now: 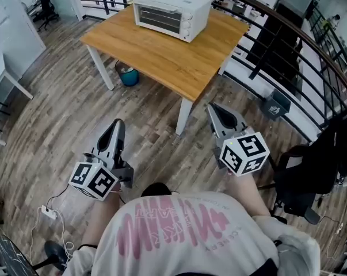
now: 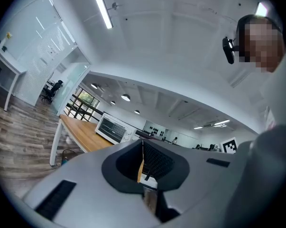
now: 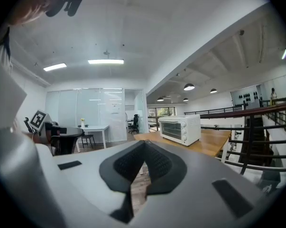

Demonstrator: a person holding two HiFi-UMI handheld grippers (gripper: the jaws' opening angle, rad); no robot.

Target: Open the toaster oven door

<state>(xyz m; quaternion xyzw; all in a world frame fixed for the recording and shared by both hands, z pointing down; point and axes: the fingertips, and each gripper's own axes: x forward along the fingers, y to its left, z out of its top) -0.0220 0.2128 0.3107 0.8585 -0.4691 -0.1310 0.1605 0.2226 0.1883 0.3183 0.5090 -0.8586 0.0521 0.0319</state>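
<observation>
Person's shirt and shoulders fill the bottom of the head view, with both hand-held grippers out in front over the wood floor [image 1: 58, 119]. Left gripper [image 1: 118, 124] is clenched on nothing; in its own view the pads meet in a thin seam [image 2: 143, 145] with nothing between them. Right gripper [image 1: 215, 107] is likewise clenched and empty, with its pads together [image 3: 143, 147]. Both point roughly level toward the table [image 1: 161, 59], well short of it. Toaster oven [image 1: 172, 11] sits at the far edge of the tabletop, near the far corner, and also shows in the left gripper view [image 2: 112, 127] and the right gripper view [image 3: 179, 128]. Its door looks closed, glass front facing the tabletop's left side and knobs at the right of the front. The handle is too small to make out. The rest of the tabletop is bare, there's a teal bin [image 1: 129, 76] on the floor under it, and a dark railing [image 1: 288, 36] runs behind. Task looks not yet started, so the step in hand is the approach. Likely best: walk round to face the glass front, spread one gripper's jaws before reaching, take the handle near its middle, then pull out and down along the hinge arc rather than straight back. The oven looks light and may slide on the smooth wood, so bracing its top with the other gripper could help.
</observation>
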